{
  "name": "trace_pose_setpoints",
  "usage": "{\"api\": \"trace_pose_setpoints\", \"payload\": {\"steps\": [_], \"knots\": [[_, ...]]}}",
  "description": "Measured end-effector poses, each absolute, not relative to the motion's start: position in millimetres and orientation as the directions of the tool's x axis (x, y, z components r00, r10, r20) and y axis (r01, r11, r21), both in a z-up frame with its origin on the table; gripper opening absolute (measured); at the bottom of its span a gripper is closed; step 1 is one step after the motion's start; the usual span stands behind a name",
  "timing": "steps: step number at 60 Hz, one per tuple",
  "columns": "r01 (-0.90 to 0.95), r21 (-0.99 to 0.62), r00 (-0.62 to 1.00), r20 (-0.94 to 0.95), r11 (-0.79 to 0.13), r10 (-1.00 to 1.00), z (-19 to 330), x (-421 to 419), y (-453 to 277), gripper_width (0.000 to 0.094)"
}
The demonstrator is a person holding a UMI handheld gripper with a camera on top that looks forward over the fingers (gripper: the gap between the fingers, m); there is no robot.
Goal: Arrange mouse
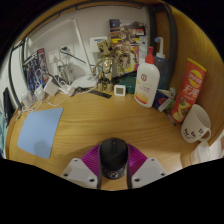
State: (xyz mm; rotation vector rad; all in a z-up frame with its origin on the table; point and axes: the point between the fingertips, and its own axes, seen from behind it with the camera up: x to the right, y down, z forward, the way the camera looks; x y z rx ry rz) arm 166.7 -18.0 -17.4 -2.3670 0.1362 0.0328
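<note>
Hand-held gripper (pixel 113 170) clenched on the mouse (pixel 113 154), purple pads pressing both its sides. Best kept level and carried low over the counter (pixel 100 125), then set down square on the blue mat (pixel 40 132), left of the mouse. Looks small, dark, rounded, glossy on top. Beyond the mouse: white bottle (pixel 147 82), chip can (pixel 189 88), white mug (pixel 197 124).

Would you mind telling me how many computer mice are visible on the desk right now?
1. The black mouse sits between the fingers of the gripper, near the desk's front edge. Others could be hidden in the clutter beyond.
</note>
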Motion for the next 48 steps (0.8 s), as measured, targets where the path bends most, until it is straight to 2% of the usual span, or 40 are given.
{"api": "trace_pose_setpoints", "payload": {"steps": [7,15,19,26,31,35,40,44,48], "knots": [[-0.143,-0.687,0.989,-0.068,-0.713,-0.133,-18,168,-17,0.0259],[-0.169,-0.654,0.983,-0.054,-0.737,-0.177,-8,170,-14,0.0258],[-0.163,-0.708,0.977,-0.018,-0.688,-0.213,34,178,3,0.0257],[-0.13,-0.812,0.973,0.007,-0.569,-0.232,135,167,43,0.0259],[-0.113,-0.863,0.977,-0.006,-0.492,-0.215,200,137,67,0.0258],[-0.107,-0.888,0.983,-0.026,-0.447,-0.184,238,101,84,0.0258],[-0.102,-0.902,0.99,-0.052,-0.419,-0.128,264,47,97,0.0258],[-0.089,-0.902,0.994,-0.057,-0.423,-0.089,263,0,106,0.026],[-0.079,-0.889,0.997,-0.066,-0.45,-0.044,244,-44,112,0.0258]]}}
